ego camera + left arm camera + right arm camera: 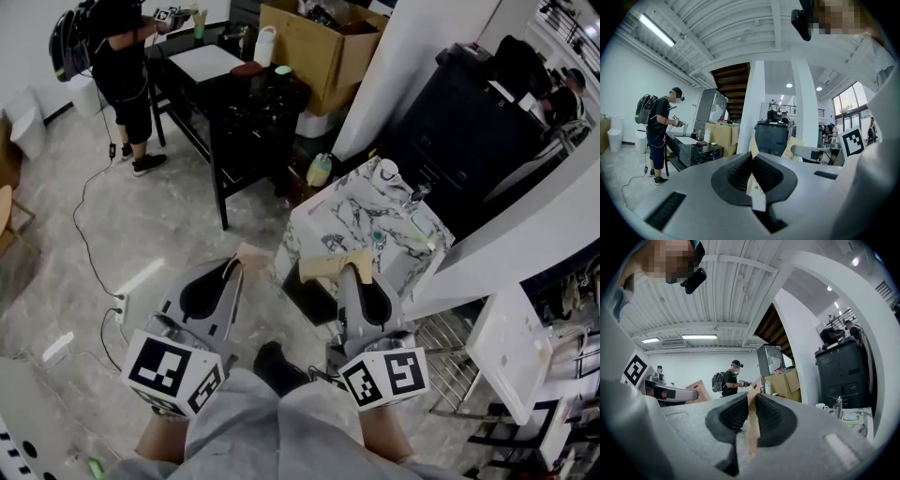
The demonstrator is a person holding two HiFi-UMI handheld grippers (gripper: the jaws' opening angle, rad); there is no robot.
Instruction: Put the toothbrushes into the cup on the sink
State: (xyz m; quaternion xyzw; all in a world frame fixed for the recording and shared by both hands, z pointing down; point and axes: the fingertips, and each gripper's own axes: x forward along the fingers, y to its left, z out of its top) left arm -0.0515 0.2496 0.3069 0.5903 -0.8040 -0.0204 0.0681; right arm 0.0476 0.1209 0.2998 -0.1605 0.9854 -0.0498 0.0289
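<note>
We hold both grippers level, side by side, pointing toward the marble sink surface [339, 214]. The left gripper [246, 261] [752, 158] is closed onto a pale printed card pack [251, 253] [757, 191], which stands on edge between its ribbed pads. The right gripper [354, 269] [753, 401] is likewise clamped on a thin tan cardboard pack [328, 265] [753, 430], also edge-on, with its free end sticking out to the left in the head view. We cannot tell what either pack contains. The white cup [385, 172] [820, 406] stands upright at the far end of the surface, near the faucet [417, 195] [838, 404], well apart from both packs. In the head view the tan pack overlaps the near edge of the marble, while the pale pack sits just left of it. Across the room a person [127, 66] stands at a black table [234, 89].
</note>
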